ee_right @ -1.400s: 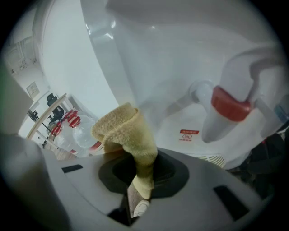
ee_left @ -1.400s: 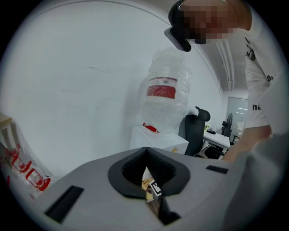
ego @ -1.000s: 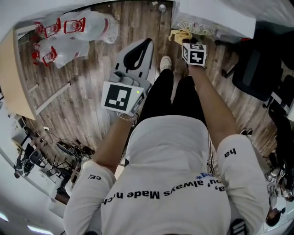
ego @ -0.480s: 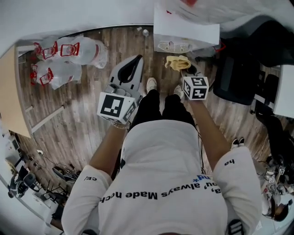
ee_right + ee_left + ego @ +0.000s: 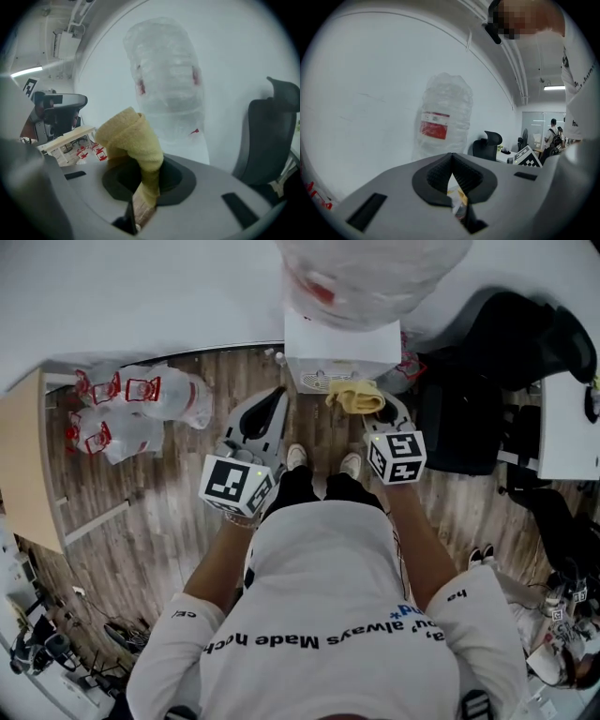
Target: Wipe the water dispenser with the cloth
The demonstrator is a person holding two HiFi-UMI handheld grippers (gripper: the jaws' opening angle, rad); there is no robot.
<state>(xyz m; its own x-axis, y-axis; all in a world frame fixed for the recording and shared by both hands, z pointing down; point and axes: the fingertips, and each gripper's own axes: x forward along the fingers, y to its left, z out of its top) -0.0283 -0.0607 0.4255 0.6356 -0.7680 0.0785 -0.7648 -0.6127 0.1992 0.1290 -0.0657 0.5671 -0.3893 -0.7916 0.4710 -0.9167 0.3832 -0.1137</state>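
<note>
The water dispenser [image 5: 342, 348] is a white box against the wall, with a clear bottle [image 5: 370, 273] on top. My right gripper [image 5: 372, 407] is shut on a yellow cloth [image 5: 354, 397], which is bunched just in front of the dispenser's front face. In the right gripper view the cloth [image 5: 133, 136] stands up out of the right gripper [image 5: 145, 187], with the bottle [image 5: 166, 79] beyond it. My left gripper [image 5: 277, 395] is held to the left of the dispenser, shut and holding nothing. Beyond the left gripper [image 5: 452, 171] is the bottle [image 5: 445, 122].
Plastic bags with red print [image 5: 141, 399] lie on the wooden floor at the left, beside a pale wooden cabinet [image 5: 23, 456]. A black office chair [image 5: 469, 399] stands right of the dispenser, and a white desk [image 5: 567, 427] further right. The person's shoes [image 5: 323, 463] are close to the dispenser.
The person has stepped up to the dispenser. Both grippers have moved toward it, and the cloth now sits right at its front face. The bottle has come into view.
</note>
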